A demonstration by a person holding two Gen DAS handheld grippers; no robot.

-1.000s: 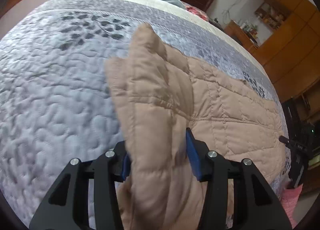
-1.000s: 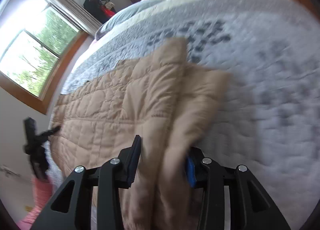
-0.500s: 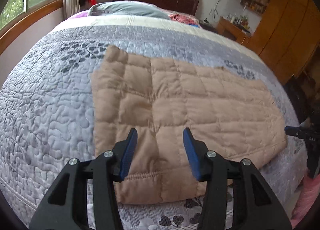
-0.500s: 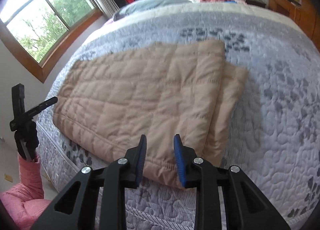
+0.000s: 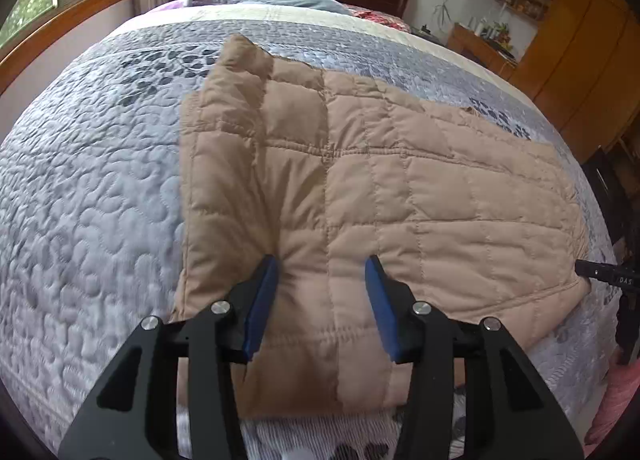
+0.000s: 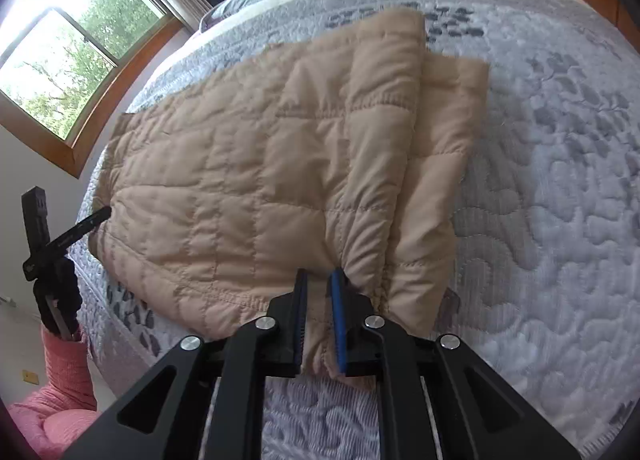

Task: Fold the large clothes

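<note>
**Grippers at the near hem of a tan quilted garment**

Fingers first, from the left. The left gripper stands parted about halfway, its blue pads set on either side of a broad panel of the quilted garment. The left pad's tip touches the fabric, where creases radiate from it; the right pad lies over the cloth without gathering it. Nothing is pinched between them, so this gripper is released.

The right gripper has just been closing, with cloth between its jaws. They are now drawn nearly together on a bunched fold of the garment's near hem, and puckers spread from that spot. It is clenched on the garment.

The garment lies spread flat across a grey quilted bedspread, reaching the bed's near edge. One end is folded over, so a second layer shows beyond the upper layer's edge in the right wrist view.

At the right edge of the left wrist view, a black device beside the bed bears small white letters, "DAS"; anything after them is cut off by the frame. In the right wrist view it appears at the left, above pink knitted fabric, with no lettering legible.
</note>
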